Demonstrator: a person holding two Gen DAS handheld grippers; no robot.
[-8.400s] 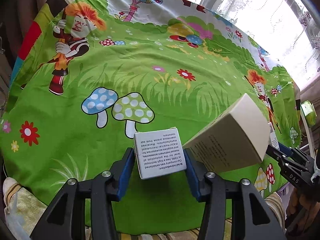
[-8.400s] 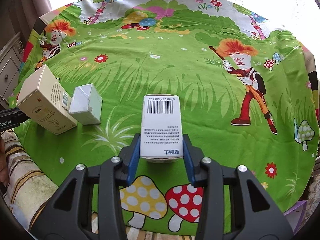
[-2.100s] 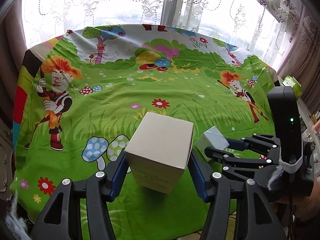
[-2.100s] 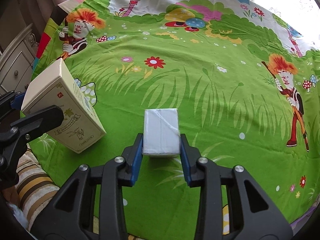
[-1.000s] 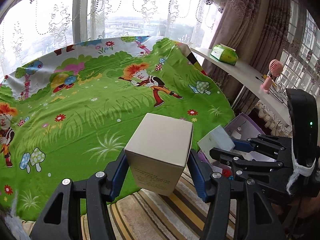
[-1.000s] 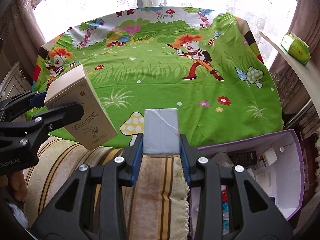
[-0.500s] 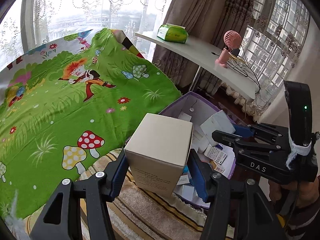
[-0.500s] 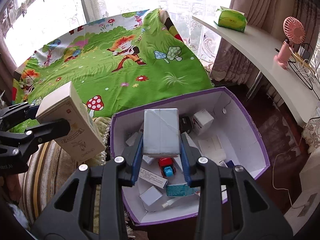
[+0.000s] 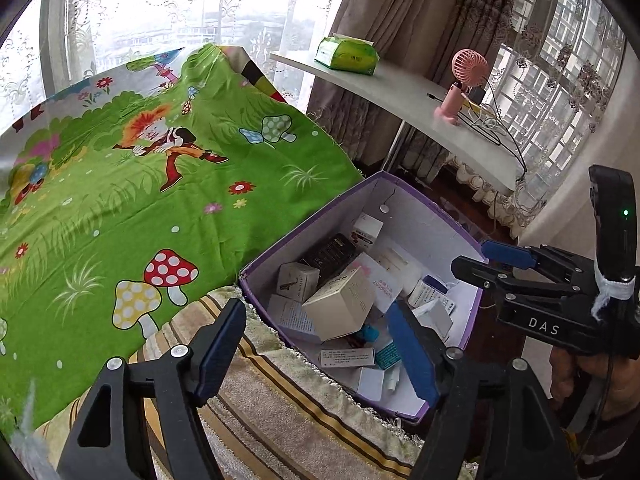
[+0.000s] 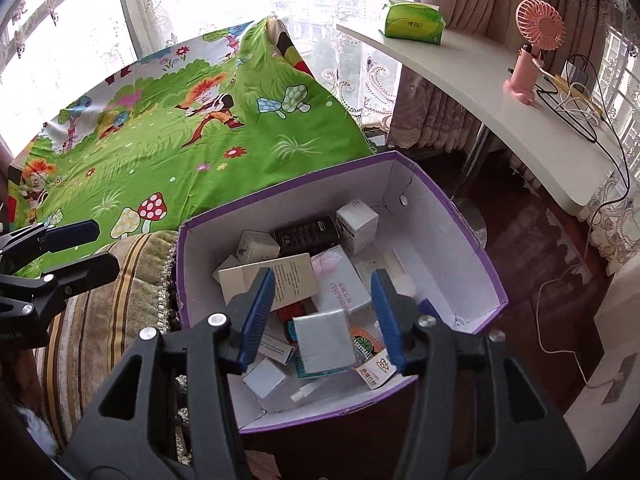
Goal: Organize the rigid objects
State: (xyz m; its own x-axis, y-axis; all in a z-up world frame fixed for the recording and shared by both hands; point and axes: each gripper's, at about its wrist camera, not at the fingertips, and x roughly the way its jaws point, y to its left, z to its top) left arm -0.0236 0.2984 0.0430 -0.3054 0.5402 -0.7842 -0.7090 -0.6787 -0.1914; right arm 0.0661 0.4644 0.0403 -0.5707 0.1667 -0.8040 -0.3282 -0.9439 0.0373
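Hovering over the purple-rimmed box (image 10: 472,240), your right gripper (image 10: 324,316) had its jaws spreading apart with nothing pressed between the blue pads (image 10: 260,312); the silver-grey box (image 10: 324,340) lay below them among the clutter at the near end of the container, clear of both pads. Your left gripper (image 9: 316,352) was likewise opening, its pads well apart, and the beige carton (image 9: 344,304) sat tilted on the pile inside the box, toward its left side, touching neither pad. Around those two lay a black flat pack (image 10: 308,232), a small white cube-shaped carton (image 10: 358,220) near the far wall, and several other small white packets. The box stood on the floor just beside the striped cushion (image 10: 120,280), which bordered the green cartoon sheet (image 9: 120,200) to the left. To the far right, a white curved shelf (image 10: 500,96) carried a green tissue pack (image 10: 412,20) and a pink fan (image 10: 532,52). In the left wrist view your hand (image 9: 584,376) showed at the right edge, gripping the right tool's handle.
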